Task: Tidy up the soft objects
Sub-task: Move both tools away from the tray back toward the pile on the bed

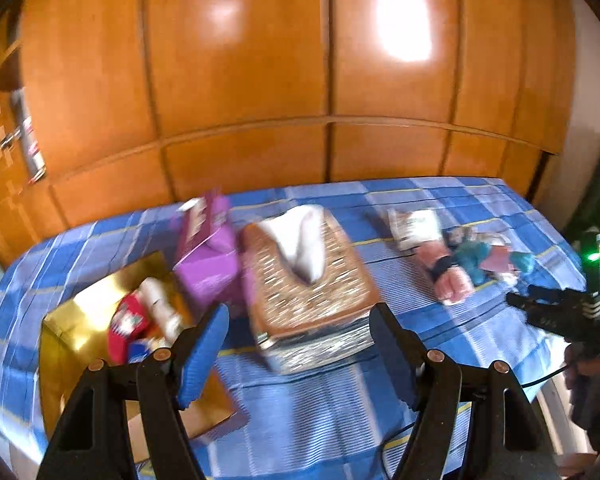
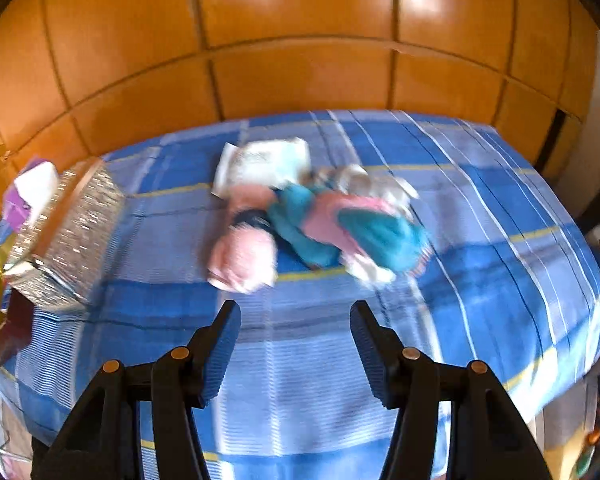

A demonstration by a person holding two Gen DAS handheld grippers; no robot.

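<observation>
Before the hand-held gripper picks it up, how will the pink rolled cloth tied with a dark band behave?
The pink rolled cloth looks soft, so it will probably squash between the pads rather than slip. The dark band seems to hold it together, so it should stay bundled. It likely weighs little. It may roll if pushed sideways.

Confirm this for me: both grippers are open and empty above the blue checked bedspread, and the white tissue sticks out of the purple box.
One thing is wrong. The white tissue sticks out of the glittery tissue box, not the purple box beside it, as the left wrist view shows. The left gripper and right gripper are indeed open and empty above the bedspread.
</observation>
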